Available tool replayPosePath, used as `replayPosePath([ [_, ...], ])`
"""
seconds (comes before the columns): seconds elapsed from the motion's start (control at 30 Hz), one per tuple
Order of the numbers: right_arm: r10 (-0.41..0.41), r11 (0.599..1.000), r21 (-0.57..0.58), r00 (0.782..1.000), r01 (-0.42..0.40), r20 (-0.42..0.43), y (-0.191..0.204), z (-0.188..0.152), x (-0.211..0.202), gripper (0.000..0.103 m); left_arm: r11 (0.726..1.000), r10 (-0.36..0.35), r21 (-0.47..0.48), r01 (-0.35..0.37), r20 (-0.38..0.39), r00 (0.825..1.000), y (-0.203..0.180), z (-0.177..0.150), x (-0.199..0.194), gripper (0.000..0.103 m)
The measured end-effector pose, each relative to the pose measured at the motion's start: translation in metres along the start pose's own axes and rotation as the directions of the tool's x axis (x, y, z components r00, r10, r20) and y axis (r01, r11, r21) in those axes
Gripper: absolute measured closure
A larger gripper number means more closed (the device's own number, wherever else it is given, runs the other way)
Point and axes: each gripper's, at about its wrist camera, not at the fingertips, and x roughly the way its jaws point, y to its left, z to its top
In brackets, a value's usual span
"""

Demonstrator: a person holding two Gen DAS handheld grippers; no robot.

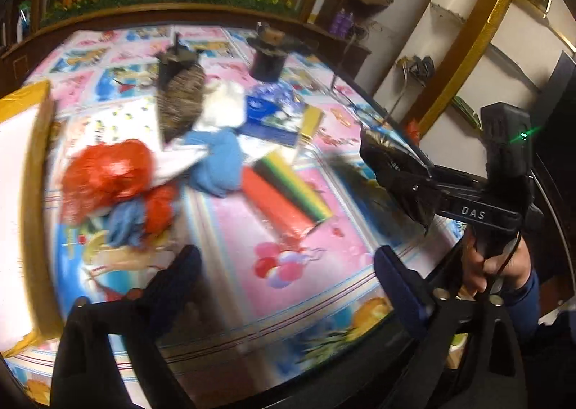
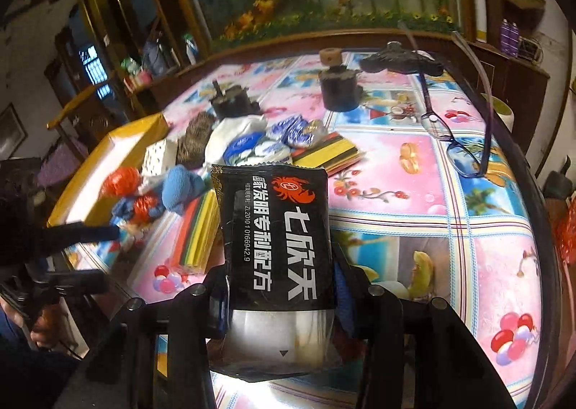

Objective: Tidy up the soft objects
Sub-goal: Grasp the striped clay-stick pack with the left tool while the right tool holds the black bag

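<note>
Above a desk [image 2: 414,193] spread with a bright cartoon-print cloth, the right claw [image 2: 279,304] is clamped on a black packet [image 2: 275,232] printed with white Chinese characters and a red crab, the packet standing up between the two jaws and lifted clear of the cloth. The left claw [image 1: 288,265] hovers with its jaws spread wide and nothing between them. Ahead of the left claw lies a loose heap of soft things: a red mesh bundle [image 1: 111,175], a blue cloth [image 1: 219,164], a white cloth [image 1: 225,104] and a brown knitted piece [image 1: 178,103], with a stack of coloured sheets [image 1: 288,189] just right of the heap. A yellow-edged box [image 1: 21,200] sits at the far left. Beyond and right of the right claw, a pair of glasses [image 2: 453,142] rests on the cloth
</note>
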Motion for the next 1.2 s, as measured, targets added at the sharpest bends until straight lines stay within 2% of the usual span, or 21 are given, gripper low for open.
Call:
replayPosePath([
  [0.07,0.001,1.0,0.005,1.0,-0.001,0.023,-0.002,-0.002,-0.005,0.054,1.0,0.011,-0.022,-0.012,-0.052,0.999,-0.006,0.008,0.017,0.029],
  [0.17,0.019,1.0,0.016,0.999,-0.019,0.035,-0.005,-0.005,-0.009,0.054,0.994,0.077,-0.073,-0.087,-0.134,0.988,-0.008,0.018,0.044,0.029],
  [0.23,0.026,0.999,0.023,0.999,-0.027,0.043,-0.008,-0.008,-0.011,0.054,0.986,0.111,-0.111,-0.128,-0.147,0.983,-0.005,0.025,0.054,0.029],
  [0.37,0.036,0.999,0.033,0.998,-0.038,0.049,-0.013,-0.013,-0.015,0.054,0.975,0.168,-0.116,-0.188,-0.163,0.972,-0.011,0.037,0.07,0.029],
  [0.5,0.045,0.998,0.043,0.997,-0.048,0.057,-0.017,-0.016,-0.019,0.054,0.964,0.222,-0.109,-0.243,-0.175,0.959,-0.017,0.048,0.082,0.037],
  [0.6,0.048,0.997,0.05,0.997,-0.051,0.057,-0.018,-0.02,-0.02,0.054,0.963,0.223,-0.119,-0.243,-0.161,0.961,-0.016,0.051,0.084,0.046],
  [0.77,0.062,0.996,0.053,0.997,-0.065,0.054,-0.018,-0.021,-0.02,0.054,0.97,0.195,-0.115,-0.213,-0.148,0.97,-0.014,0.044,0.074,0.052],
  [0.9,0.075,0.996,0.045,0.995,-0.078,0.058,-0.014,-0.021,-0.022,0.053,0.976,0.185,-0.088,-0.198,-0.143,0.972,-0.013,0.039,0.063,0.052],
  [1.03,0.083,0.995,0.041,0.995,-0.086,0.059,-0.014,-0.021,-0.022,0.053,0.976,0.199,-0.058,-0.21,-0.156,0.967,-0.011,0.035,0.056,0.051],
  [1.13,0.084,0.995,0.044,0.995,-0.086,0.062,-0.015,-0.021,-0.022,0.053,0.973,0.205,-0.068,-0.219,-0.165,0.965,-0.007,0.037,0.053,0.042],
  [1.2,0.081,0.996,0.036,0.995,-0.083,0.053,-0.014,-0.022,-0.02,0.053,0.966,0.235,-0.069,-0.247,-0.155,0.96,-0.006,0.038,0.052,0.032],
])
